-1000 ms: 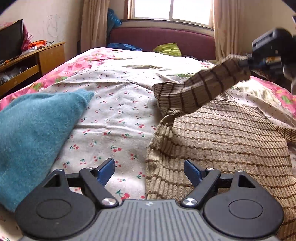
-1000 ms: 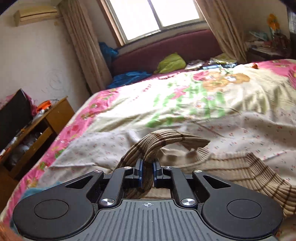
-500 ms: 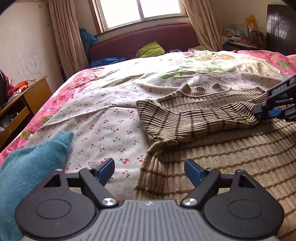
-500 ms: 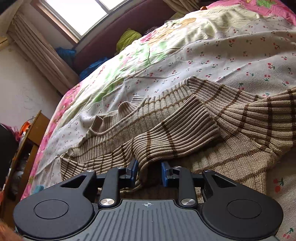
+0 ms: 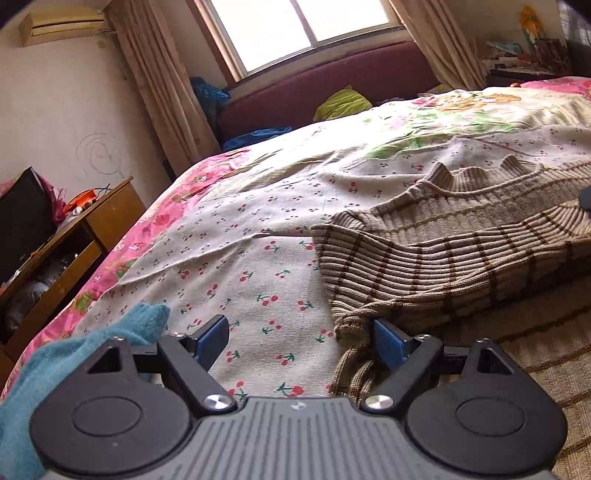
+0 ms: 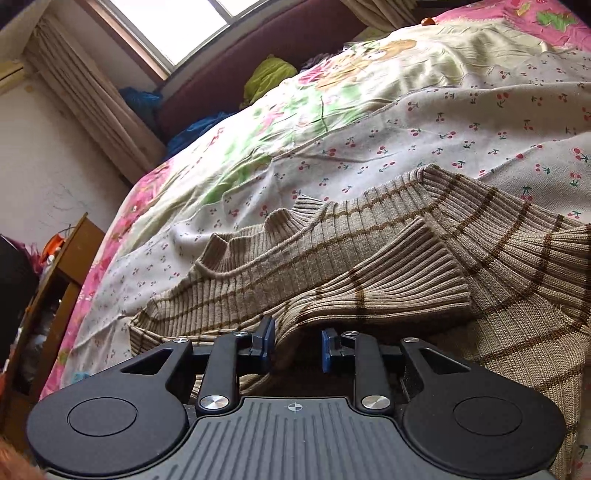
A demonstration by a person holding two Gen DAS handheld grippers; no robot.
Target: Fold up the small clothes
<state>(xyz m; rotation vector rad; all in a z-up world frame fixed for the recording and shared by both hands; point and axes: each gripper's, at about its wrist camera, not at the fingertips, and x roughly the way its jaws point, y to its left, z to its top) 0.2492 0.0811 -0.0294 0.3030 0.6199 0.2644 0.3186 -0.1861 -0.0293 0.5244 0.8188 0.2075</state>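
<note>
Behind the work area, a window (image 5: pixel 314 33) with beige curtains (image 5: pixel 162 88) lights a bedroom; a maroon headboard (image 5: pixel 332 92) spans the far end of the bed (image 5: pixel 258 229). The bed carries a cherry-print sheet over a pink floral cover. A wooden cabinet (image 5: pixel 85 236) stands against the wall to the left of the bed.

Task item: a beige ribbed sweater (image 6: pixel 369 258) with brown stripes lies flat on the bed, collar toward the headboard. One sleeve (image 6: pixel 388 280) is folded across the sweater's chest, its cuff pointing to the right in the right wrist view.

Right tongs (image 6: pixel 297 349): the blue pads stand a short way apart. The jaws have just been closing slightly after a wider release. The folded sleeve's edge sits between and above the pads; the left pad touches the knit, the right pad stands clear of it. No clamping is evident.

Left tongs (image 5: pixel 301 341): jaws wide apart, held low over the bed at the sweater's left edge. The right pad touches the bunched fabric at the shoulder fold; the left pad is over bare sheet.

A teal garment (image 5: pixel 74 354) lies at the lower left in the left wrist view, just beside the left tongs, apart from the sweater.
</note>
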